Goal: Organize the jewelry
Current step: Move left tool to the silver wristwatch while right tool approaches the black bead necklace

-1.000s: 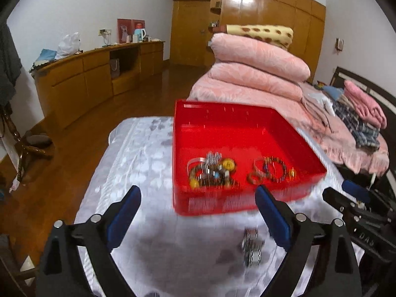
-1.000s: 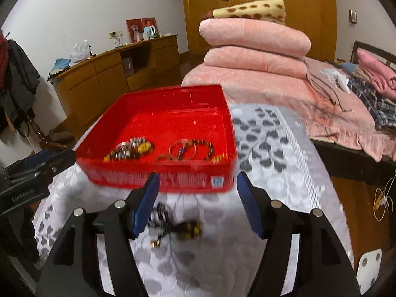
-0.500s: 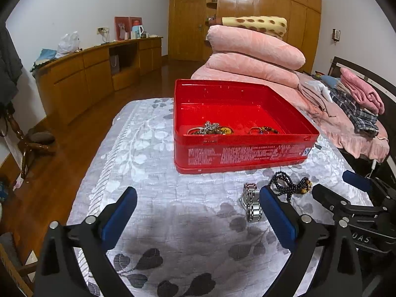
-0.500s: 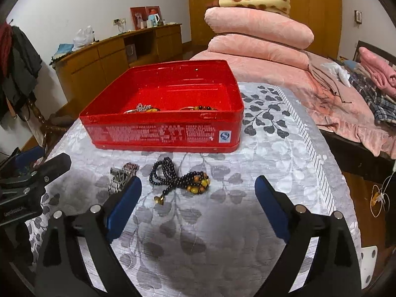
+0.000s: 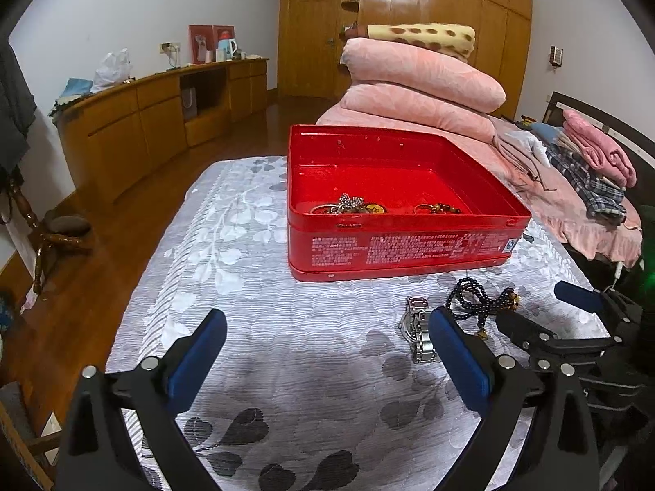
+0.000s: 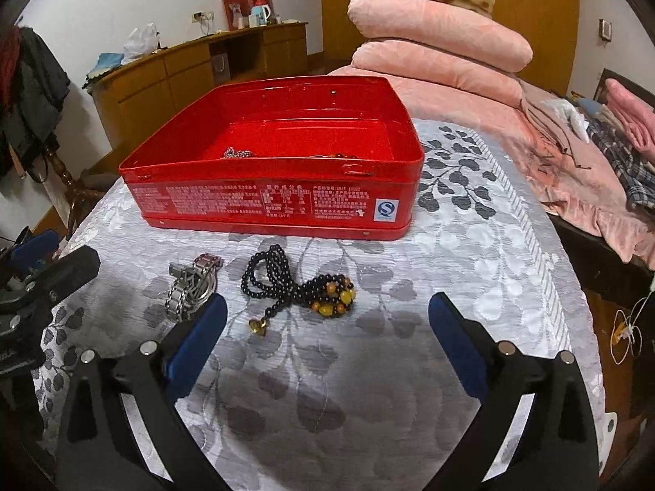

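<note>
A red tin (image 5: 401, 245) (image 6: 266, 200) stands open on the grey leaf-patterned cloth (image 6: 470, 245), with several bracelets and chains (image 5: 348, 204) inside. In front of it lie a silver watch (image 5: 417, 331) (image 6: 192, 286) and a black bead necklace (image 5: 475, 302) (image 6: 294, 282) with amber beads. My left gripper (image 5: 327, 327) is open and empty, and the watch lies by its right finger. The jaws of my right gripper (image 6: 327, 307) are opening, with nothing between the pads; the necklace lies on the cloth just ahead of them.
A bed with stacked pink quilts (image 5: 421, 82) and folded clothes (image 6: 622, 135) runs along the right. Wooden cabinets (image 5: 143, 122) line the left wall across a wooden floor. The cloth-covered table drops off at its left and right edges.
Both views sank from looking down into the tin to a low angle in front of it. The right jaws spread wider. Watch and necklace now show plainly on the cloth.
</note>
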Available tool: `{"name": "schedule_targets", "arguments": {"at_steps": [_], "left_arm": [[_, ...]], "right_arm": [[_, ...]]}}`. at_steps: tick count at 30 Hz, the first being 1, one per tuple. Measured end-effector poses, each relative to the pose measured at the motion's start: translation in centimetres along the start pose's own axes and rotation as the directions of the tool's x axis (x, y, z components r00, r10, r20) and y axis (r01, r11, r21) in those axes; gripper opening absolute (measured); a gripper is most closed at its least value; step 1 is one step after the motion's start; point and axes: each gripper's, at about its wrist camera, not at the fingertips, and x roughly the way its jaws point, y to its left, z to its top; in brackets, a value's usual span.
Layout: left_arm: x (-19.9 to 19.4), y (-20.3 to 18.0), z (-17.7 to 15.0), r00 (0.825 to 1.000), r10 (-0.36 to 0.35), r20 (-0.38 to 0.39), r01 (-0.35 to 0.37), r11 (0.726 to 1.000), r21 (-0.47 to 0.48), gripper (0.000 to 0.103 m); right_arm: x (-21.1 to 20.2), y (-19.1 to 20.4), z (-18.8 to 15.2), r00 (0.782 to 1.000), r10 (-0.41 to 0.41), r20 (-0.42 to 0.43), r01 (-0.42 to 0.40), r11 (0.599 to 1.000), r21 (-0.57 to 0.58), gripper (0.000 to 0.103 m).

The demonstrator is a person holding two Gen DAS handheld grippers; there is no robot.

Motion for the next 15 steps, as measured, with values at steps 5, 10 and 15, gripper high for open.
{"name": "schedule_targets", "arguments": {"at_steps": [5, 10, 15], "left_arm": [[1.0, 0.3, 0.1, 1.0, 0.012, -0.017, -0.012, 1.0, -0.008, 0.097], [2.1, 0.9, 0.1, 0.999, 0.028, -0.033, -0.029, 0.999, -0.021, 0.097], [2.6, 1.0, 0.0, 0.999, 0.024, -0.041, -0.025, 0.999, -0.02, 0.097]], "right_arm": [[0.8, -0.3, 0.6, 1.0, 0.009, 0.0, -0.009, 1.0, 0.004, 0.095], [1.2, -0.2, 1.1, 1.0, 0.012, 0.004, -0.012, 1.0, -0.007, 0.095], [1.9, 0.0, 1.4, 1.0, 0.023, -0.005, -0.023, 1.0, -0.02, 0.084]]}}
